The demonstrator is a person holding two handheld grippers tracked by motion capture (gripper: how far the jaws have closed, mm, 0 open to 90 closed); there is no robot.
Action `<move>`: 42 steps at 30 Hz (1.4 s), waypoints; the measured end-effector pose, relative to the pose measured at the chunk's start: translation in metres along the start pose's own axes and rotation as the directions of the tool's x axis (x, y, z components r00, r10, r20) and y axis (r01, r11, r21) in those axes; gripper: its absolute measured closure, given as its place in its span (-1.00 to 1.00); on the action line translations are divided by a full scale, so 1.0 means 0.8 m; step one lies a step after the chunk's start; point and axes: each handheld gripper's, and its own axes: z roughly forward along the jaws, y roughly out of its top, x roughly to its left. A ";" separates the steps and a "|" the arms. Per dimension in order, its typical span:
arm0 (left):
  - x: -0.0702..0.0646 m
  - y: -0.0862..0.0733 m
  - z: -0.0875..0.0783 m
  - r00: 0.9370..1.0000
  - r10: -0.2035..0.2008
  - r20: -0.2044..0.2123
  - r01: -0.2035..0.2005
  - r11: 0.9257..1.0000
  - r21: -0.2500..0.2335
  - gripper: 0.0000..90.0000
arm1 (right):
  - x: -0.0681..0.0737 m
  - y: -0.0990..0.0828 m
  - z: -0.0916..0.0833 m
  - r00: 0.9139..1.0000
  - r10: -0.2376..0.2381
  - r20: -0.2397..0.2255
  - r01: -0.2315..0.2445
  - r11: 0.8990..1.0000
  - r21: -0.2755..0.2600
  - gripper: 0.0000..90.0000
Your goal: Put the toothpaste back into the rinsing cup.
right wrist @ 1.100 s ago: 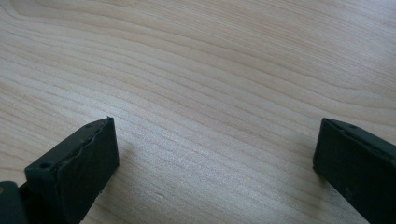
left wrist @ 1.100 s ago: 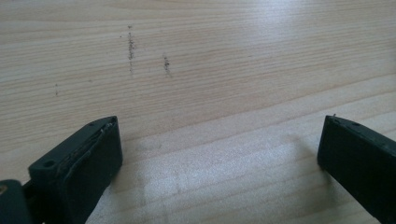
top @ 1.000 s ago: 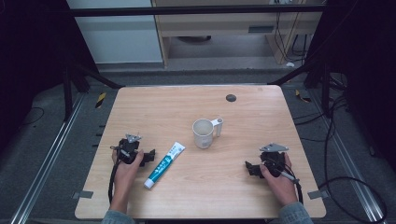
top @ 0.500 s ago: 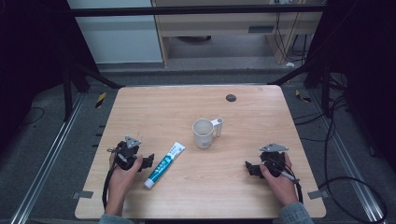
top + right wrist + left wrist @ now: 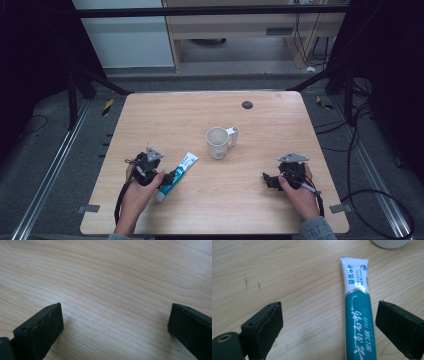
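Straddling 1 toothpaste tube [image 5: 358, 315], the left gripper [image 5: 329, 322] has its 2 black jaws spread wide, and nothing is clamped between them. In the left gripper view the tube lies flat on the wooden table [image 5: 287, 277], nearer the right-hand jaw than the left-hand one, with a gap showing on both sides. The tube body is teal with white characters; its crimped end is white and points away from the gripper toward the base of 1 white mug [image 5: 390, 243] at the top edge of that view.

In the high view the left gripper [image 5: 170, 176] sits at the tube's [image 5: 179, 169] near end, held by 1 hand [image 5: 137, 192]. The tube lies diagonally, with its crimped end aimed toward the mug [image 5: 218, 142], which stands upright near the table centre, well apart from the tube, its handle turned to the right.

The right gripper [image 5: 115, 325] is also wide open and holds nothing, with 2 jaws over bare wood. In the high view it [image 5: 266, 180] rests near the front right of the table [image 5: 280, 125], held by the other hand [image 5: 300, 192].

Count: 2 grippers, 1 tube, 1 mug, 1 dark round spot [image 5: 247, 105] near the far edge.
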 end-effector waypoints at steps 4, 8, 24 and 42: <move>-0.013 0.015 0.005 0.999 0.023 0.034 -0.023 1.000 0.006 -0.84 | 0.000 0.000 0.000 1.000 -0.001 0.000 0.001 1.000 0.000 -0.99; -0.023 0.027 0.013 0.998 0.056 0.042 -0.058 0.997 0.050 -0.80 | 0.000 0.000 0.000 1.000 0.000 0.000 0.000 1.000 0.000 -0.99; -0.040 0.043 0.038 0.989 0.110 0.103 -0.125 0.980 0.155 -0.46 | 0.000 0.000 0.000 1.000 0.000 0.000 0.000 1.000 0.000 -0.99; -0.030 0.044 0.071 0.990 0.063 0.124 -0.092 0.967 0.236 0.00 | 0.000 0.000 0.000 1.000 0.000 0.000 0.000 1.000 0.000 -0.99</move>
